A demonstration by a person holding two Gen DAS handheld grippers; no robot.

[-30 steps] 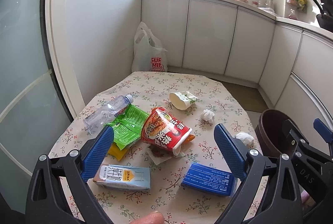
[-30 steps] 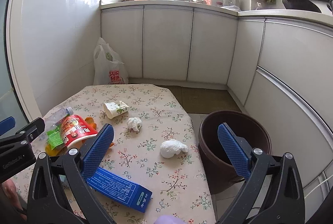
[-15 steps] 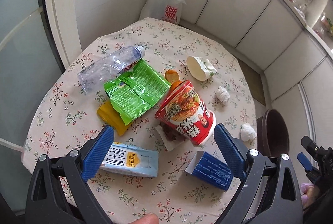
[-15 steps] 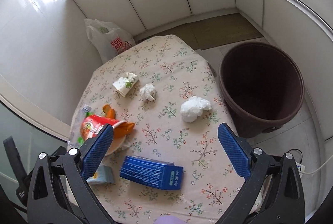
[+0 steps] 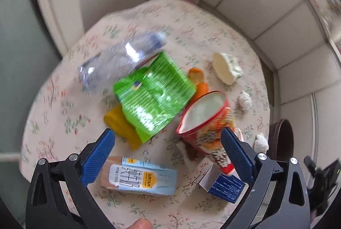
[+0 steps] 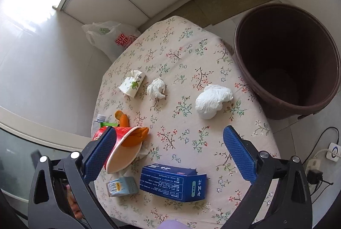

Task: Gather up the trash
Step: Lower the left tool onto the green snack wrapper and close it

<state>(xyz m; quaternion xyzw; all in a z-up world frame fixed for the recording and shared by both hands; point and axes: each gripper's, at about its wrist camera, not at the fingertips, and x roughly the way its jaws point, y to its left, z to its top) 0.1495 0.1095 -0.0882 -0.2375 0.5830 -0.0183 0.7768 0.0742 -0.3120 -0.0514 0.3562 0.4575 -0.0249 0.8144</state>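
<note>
Above a kitchen counter (image 6: pixel 191 54) draped in a floral cloth, two hand-held grippers hang wide open and empty: the collecting appears only about to begin, with nothing yet gripped. The brown bin (image 6: pixel 285 63) stands on the floor just beside the counter's edge and, so far as its dark interior shows, holds nothing. Scattered across the cloth lie a blue box (image 6: pixel 172 182), a green snack bag (image 5: pixel 152 95) overlapping a clear plastic bottle (image 5: pixel 119 60), a milk carton (image 5: pixel 138 178), a tipped noodle cup (image 5: pixel 204 120) whose pale inside looks empty with orange peel (image 6: pixel 136 136) at its mouth, a crushed paper cup (image 6: pixel 132 84) and two tissue wads, one larger (image 6: pixel 213 101), one smaller (image 6: pixel 157 88). The left hand-held gripper (image 5: pixel 167 156) hovers over the carton and noodle cup; the right hand-held gripper (image 6: pixel 169 152) over the blue box. The next move likely calls for lowering onto one piece and closing on it before swinging toward the bin.
</note>
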